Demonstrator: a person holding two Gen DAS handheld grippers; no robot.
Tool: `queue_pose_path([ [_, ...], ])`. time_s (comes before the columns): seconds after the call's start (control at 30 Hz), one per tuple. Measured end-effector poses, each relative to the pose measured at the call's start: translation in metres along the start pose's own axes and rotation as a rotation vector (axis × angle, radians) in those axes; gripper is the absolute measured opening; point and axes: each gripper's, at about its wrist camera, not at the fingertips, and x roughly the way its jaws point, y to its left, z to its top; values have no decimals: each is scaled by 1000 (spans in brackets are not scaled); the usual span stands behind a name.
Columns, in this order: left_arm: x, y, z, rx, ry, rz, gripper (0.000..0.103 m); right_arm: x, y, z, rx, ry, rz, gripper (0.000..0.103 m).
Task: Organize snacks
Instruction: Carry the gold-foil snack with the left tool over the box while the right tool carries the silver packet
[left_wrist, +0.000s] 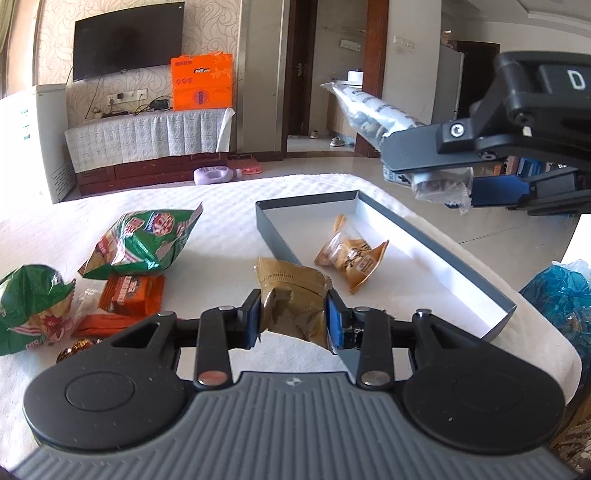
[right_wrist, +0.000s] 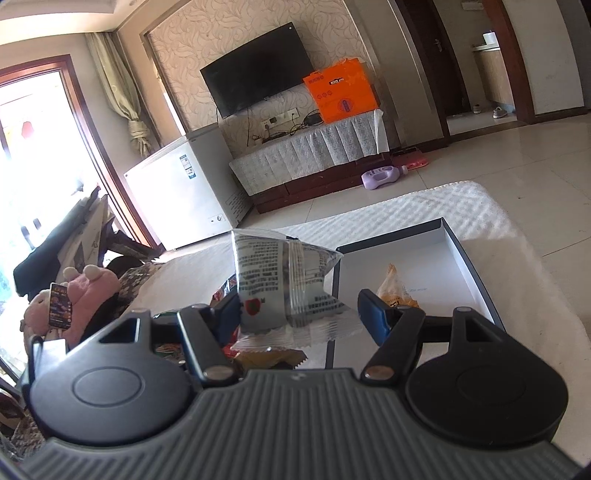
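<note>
My left gripper (left_wrist: 291, 314) is clamped on a tan snack packet (left_wrist: 291, 295), held just short of the box (left_wrist: 436, 243). It is light, crinkly film, so I'd pinch mid-body. My right gripper (right_wrist: 299, 314) pinches a clear packet (right_wrist: 284, 284) above the box; a similar tan packet (left_wrist: 351, 258) lies inside.

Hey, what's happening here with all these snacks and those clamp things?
A person is sorting snacks into a shallow grey box on a white-covered table. The left gripper is clamped on a brown packet near the box's corner. The right gripper holds a clear printed packet up in the air. One orange-brown packet already lies in the box; green bags and orange wrappers wait on the table.
</note>
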Motion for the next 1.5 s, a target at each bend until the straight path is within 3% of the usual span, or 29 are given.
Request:
queue_pose_path([
  [0.87,20,-33,21,68,-19,-74,41,-10,-24,8,26,-51,-36,71],
  [1.5,66,-50,39,80,-16,-108,41,-16,-42,11,58,-81,-92,71],
])
